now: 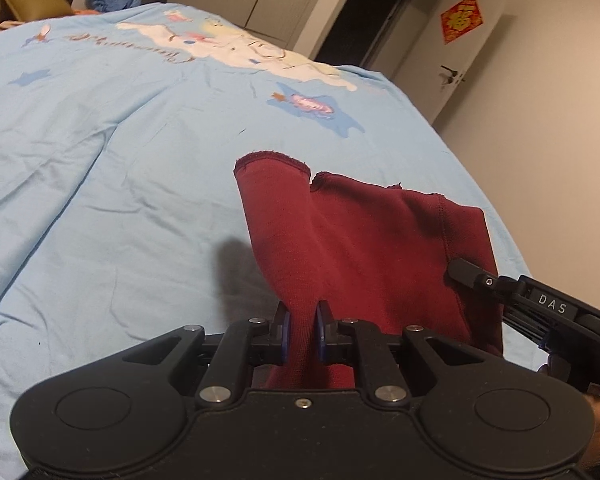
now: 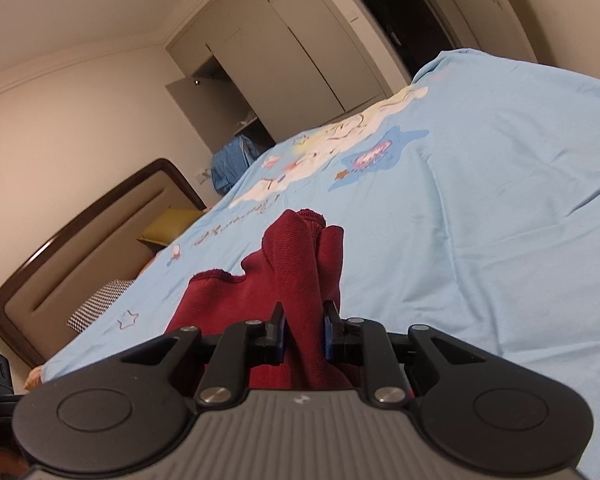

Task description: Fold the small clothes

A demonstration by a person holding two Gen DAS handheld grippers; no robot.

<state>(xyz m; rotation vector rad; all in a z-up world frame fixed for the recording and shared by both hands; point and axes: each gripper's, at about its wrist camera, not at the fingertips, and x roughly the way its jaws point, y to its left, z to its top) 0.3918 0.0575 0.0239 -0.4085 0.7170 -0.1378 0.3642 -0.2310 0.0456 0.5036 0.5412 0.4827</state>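
Observation:
A small dark red garment is lifted off the light blue bedspread, stretched between both grippers. My left gripper is shut on a bunched edge of the red cloth, which runs up between its blue pads. In the left wrist view the right gripper comes in from the right and grips the garment's other side. Seen from the right wrist, my right gripper is shut on a thick fold of the red garment, whose far end droops toward the bedspread.
The bed carries a cartoon print toward its far side. A headboard, a yellow-green pillow and a blue heap of cloth lie beyond. Wardrobe doors and a door with a red decoration line the walls.

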